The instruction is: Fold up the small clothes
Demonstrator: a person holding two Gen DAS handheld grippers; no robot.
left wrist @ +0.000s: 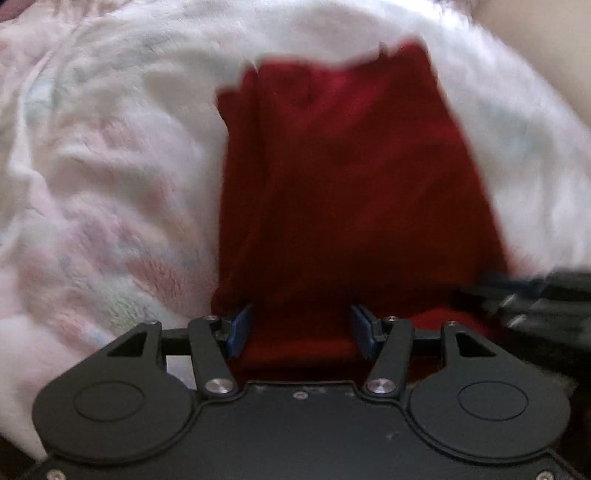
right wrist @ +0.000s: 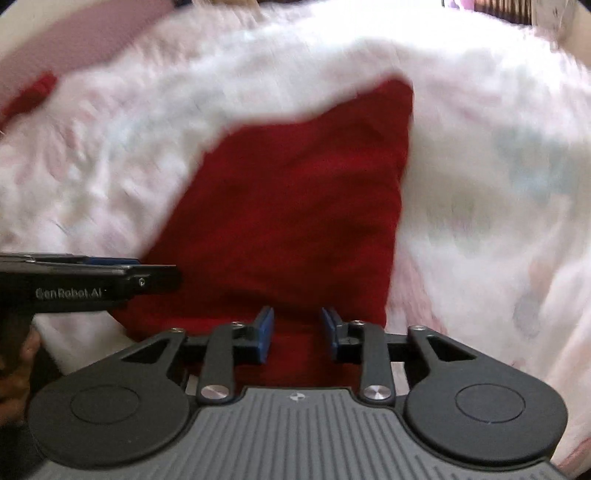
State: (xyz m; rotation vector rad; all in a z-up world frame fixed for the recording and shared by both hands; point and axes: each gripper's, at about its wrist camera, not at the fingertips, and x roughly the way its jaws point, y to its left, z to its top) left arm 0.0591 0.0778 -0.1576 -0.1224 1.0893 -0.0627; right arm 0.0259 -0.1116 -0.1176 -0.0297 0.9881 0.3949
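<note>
A dark red garment (left wrist: pixel 343 192) lies folded on a fluffy white and pink blanket (left wrist: pixel 110 166). In the left wrist view my left gripper (left wrist: pixel 301 332) is open, its blue pads (left wrist: pixel 242 328) standing apart over the garment's near edge. In the right wrist view the red garment (right wrist: pixel 288 206) stretches away from my right gripper (right wrist: pixel 297 334), which is open with its blue pads (right wrist: pixel 266 332) apart above the near edge. The left gripper (right wrist: pixel 147 275) shows side-on at the left, over the garment's left edge. Both views are motion-blurred.
The blanket (right wrist: pixel 498 184) covers nearly all the surface around the garment. Another bit of red fabric (right wrist: pixel 35 92) lies at the far left. A mauve surface (right wrist: pixel 85 33) shows beyond the blanket. The right gripper's body (left wrist: pixel 546 299) shows at the right edge of the left view.
</note>
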